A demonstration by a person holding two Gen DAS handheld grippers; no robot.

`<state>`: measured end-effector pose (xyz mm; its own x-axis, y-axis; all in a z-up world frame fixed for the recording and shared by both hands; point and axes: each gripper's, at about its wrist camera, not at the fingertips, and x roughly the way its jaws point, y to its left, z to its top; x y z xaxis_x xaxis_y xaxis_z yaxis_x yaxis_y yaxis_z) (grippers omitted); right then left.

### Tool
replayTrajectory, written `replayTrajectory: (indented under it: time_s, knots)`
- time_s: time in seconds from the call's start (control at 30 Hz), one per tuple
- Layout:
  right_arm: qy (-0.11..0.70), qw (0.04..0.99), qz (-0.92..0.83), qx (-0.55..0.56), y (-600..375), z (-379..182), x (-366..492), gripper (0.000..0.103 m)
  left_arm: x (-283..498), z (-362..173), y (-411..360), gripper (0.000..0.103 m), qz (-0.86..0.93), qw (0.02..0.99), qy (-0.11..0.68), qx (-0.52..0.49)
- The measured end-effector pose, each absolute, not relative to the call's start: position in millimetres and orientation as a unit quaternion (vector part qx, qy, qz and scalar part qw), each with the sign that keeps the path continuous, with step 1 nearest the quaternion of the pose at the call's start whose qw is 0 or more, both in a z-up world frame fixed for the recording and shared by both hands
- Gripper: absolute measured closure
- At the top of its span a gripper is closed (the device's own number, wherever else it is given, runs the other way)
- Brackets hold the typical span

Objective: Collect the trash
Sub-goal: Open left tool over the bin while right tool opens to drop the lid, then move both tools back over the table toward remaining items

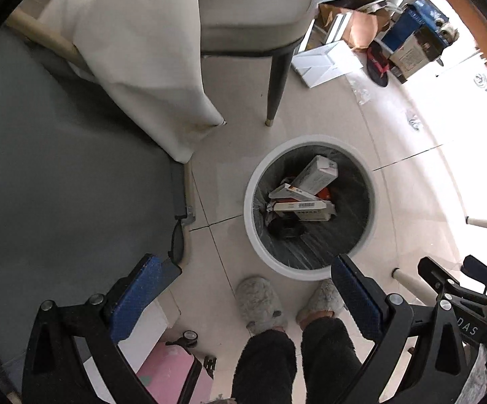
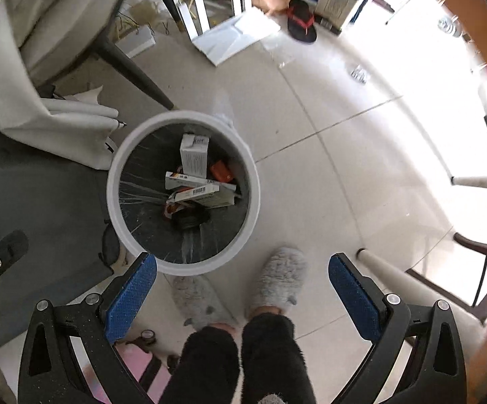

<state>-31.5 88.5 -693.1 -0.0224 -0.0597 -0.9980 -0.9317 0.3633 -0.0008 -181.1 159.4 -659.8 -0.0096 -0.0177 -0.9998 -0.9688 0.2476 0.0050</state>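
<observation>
Pale tiled floor (image 2: 327,175), glossy, with dark grout lines; bright glare at the far right in both views.

Grey table surface (image 1: 58,168), at the left of the left wrist view, with a cream cloth (image 1: 136,54) hanging past its edge.

Upholstered chair (image 1: 253,10), grey seat, dark tapered leg ending in a metal tip, standing just beyond the bin.

Clutter of cardboard, white panels and a blue crate (image 1: 408,23) on the floor, well beyond the chair.

Round trash bin (image 2: 183,269), white rim, dark liner, on the floor just in front of the person's feet. Contents: several white cartons (image 2: 194,155), one with a barcode, an orange item (image 2: 221,171), and a black round object (image 2: 188,219) lowest.

Person's legs in dark trousers, feet in grey fluffy slippers (image 2: 277,279), beside the bin.

Left gripper (image 1: 247,289): blue-padded jaws spread wide, nothing between them, pointing down over the floor beside the bin.

Right gripper (image 2: 243,286): jaws likewise spread wide and empty, above slippers and bin edge.

Pink suitcase (image 1: 173,370) with small wheels, by the table.
</observation>
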Motion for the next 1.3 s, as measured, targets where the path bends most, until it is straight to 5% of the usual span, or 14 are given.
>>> replayTrajectory:
  time_s: [0.87,1.3]
  knots:
    - [0.55,0.603,0.431,-0.384,59,-384,-54,0.0,-197,-393,112,0.0,0.434,0.604,0.531,-0.405]
    - [0.563,0.653,0.452,-0.23,43,-234,11,0.0,-113,-261,124,0.0,0.44,0.697,0.479,-0.302]
